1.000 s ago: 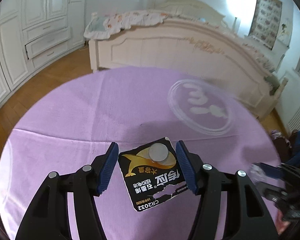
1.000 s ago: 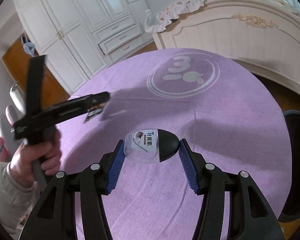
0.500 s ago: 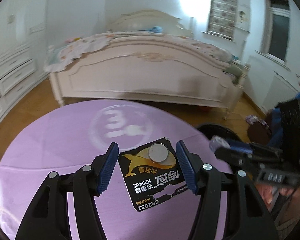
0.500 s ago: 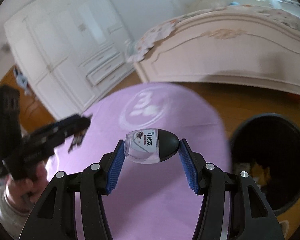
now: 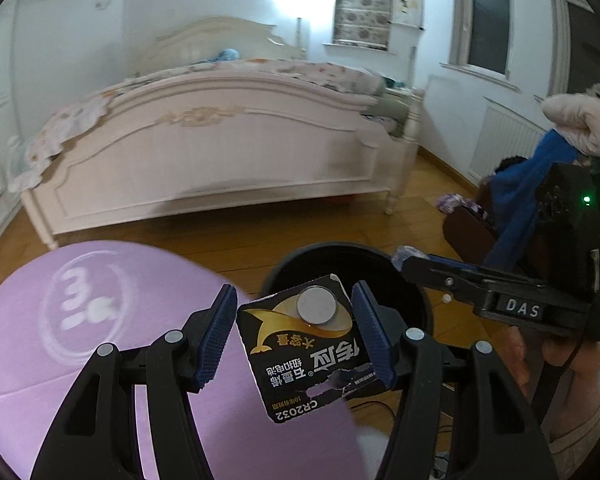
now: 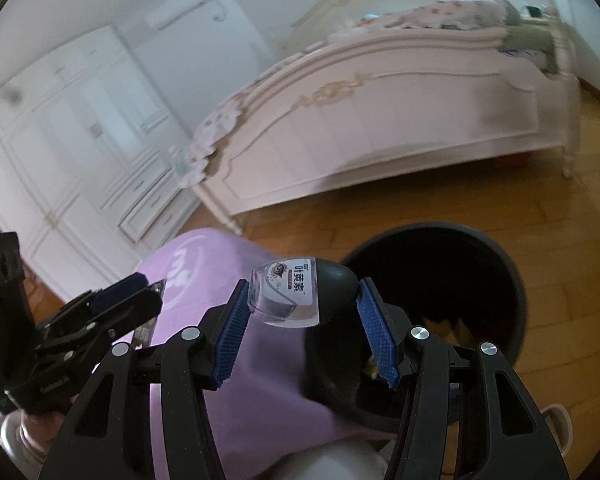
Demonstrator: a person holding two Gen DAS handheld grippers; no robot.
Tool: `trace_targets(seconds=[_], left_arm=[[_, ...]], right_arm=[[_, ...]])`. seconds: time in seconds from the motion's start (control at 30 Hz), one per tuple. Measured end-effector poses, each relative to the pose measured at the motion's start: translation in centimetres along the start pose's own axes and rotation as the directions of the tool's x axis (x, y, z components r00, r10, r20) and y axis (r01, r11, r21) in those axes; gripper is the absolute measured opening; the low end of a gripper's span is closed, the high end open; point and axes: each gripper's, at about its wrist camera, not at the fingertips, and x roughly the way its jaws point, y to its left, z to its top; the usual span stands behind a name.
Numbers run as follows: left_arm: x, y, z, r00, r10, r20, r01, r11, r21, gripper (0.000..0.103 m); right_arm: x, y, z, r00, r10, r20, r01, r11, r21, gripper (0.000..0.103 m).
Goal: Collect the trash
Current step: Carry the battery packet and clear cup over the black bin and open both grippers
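Observation:
My left gripper [image 5: 294, 334] is shut on a black coin-battery card [image 5: 306, 350] with a silver cell on it, held in the air at the table's right edge, in front of a black trash bin [image 5: 412, 280] on the floor. My right gripper [image 6: 302, 320] is shut on a small clear bottle with a black cap [image 6: 300, 298], held over the purple table's edge just left of the black bin [image 6: 452, 264]. The right gripper also shows in the left wrist view [image 5: 408, 254], and the left gripper in the right wrist view [image 6: 156, 288].
A round table with a purple cloth [image 5: 60, 340] lies to the left of the bin. A cream bed [image 5: 220, 160] stands beyond on wooden floor. White wardrobes [image 6: 60, 160] line the left wall. A chair with blue clothes [image 5: 540, 184] is at the right.
Both grippers have swung right from over the table toward the black bin, still holding the battery card and the bottle. The bin now fills more of each view.

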Motion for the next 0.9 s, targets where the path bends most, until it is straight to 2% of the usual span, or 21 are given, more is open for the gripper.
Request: trace_targets(seconds=[0.4,0.8,0.83,0.9], left_arm=[[6.0,-3.9,0.8,0.994,-0.080,-0.069,0.082,0.996,0.031,0.059],[9.2,-4.4,1.0,0.988,-0.108,-0.111,0.111,0.993,0.025,0.061],[9.3,-4.5,1.1,0.989,-0.100,-0.109,0.104,0.994,0.033,0.063],[9.2,-4.7,1.2,0.994,-0.062,-0.088,0.066,0.996,0.052,0.089]], right_arm=[[2.2,-5.8,-0.5,0.998,-0.052,-0.030,0.055,0.992,0.112,0.055],[4.0,-8.9,-0.6,0.994,-0.092,-0.058,0.099,0.985,0.143,0.056],[4.4,-9.0,-0.5,0.993,-0.103,-0.062,0.111,0.984,0.140,0.058],[4.7,-9.2,-0.3,0.992,-0.114,-0.059,0.121,0.983,0.136,0.071]])
